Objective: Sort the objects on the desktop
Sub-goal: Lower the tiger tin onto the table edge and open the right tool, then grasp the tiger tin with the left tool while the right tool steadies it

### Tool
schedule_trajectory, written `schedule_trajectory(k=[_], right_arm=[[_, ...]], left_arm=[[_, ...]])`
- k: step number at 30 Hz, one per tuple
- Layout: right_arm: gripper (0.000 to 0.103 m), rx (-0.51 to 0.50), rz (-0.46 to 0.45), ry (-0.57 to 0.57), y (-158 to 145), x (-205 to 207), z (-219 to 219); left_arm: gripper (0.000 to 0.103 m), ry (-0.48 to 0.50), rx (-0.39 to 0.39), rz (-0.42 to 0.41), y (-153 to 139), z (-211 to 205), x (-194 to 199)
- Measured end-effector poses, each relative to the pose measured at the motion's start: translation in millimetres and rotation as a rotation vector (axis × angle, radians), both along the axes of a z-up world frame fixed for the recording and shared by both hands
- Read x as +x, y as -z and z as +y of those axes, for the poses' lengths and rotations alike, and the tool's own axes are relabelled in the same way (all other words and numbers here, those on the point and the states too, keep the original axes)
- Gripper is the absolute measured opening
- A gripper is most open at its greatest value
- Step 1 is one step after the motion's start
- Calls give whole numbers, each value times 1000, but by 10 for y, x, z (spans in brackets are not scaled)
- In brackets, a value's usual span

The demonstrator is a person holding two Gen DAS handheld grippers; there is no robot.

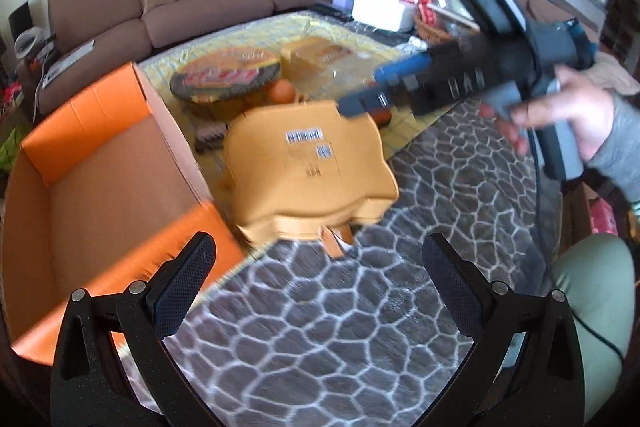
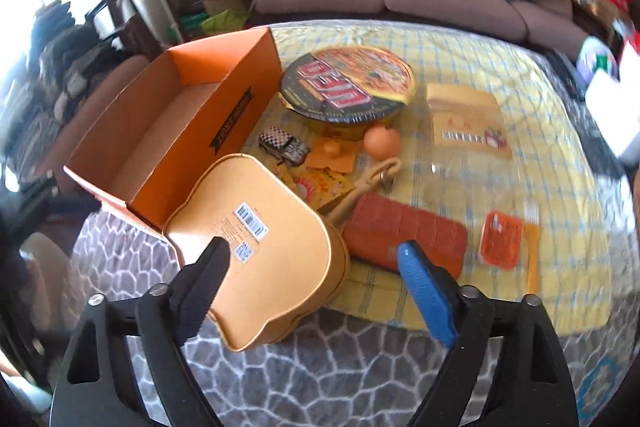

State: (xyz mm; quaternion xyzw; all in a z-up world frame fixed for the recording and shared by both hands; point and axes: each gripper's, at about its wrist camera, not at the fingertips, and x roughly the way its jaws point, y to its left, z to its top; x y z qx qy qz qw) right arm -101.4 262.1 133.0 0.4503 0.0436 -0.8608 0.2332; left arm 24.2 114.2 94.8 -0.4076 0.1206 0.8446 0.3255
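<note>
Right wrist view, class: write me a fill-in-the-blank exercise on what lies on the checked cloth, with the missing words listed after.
1. The open orange box has ____ inside it.
2. The round noodle bowl stands to the ____ of the orange box in this view.
3. The toy car has a ____ pattern on its roof.
4. The right claw has one black finger and one ____ finger.

Missing words: nothing; right; checkered; blue

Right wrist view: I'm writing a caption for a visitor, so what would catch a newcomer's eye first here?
Probably the open orange box at the left, standing empty. Right beside it, nearest the camera, lies a tan curvy tin with barcode stickers on top. Behind them a big round noodle bowl sits on the yellow checked cloth, with a small orange fruit in front of it.
</note>
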Motion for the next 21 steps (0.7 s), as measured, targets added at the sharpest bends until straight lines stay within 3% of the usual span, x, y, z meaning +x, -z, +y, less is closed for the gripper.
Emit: schedule_trajectory(k=[4, 8, 12, 15, 17, 21], right_arm=[[89, -9, -27, -2, 41, -186, -66], [89, -49, -67, 11, 144, -296, -75], [89, -73, -83, 34, 208, -322, -71], [89, -131, -89, 40, 229, -305, -60], [89, -144, -90, 39, 239, -294, -69], [89, -164, -99, 33, 267, -279, -88]], left_arm=[[101, -20, 33, -15, 197, 124, 20], [72, -75, 33, -18, 339, 175, -7], [72, -167, 76, -83, 517, 129, -102], [65, -221, 101, -115, 623, 100, -162], [47, -236, 139, -148, 663, 64, -205], [33, -258, 171, -197, 771, -4, -299]])
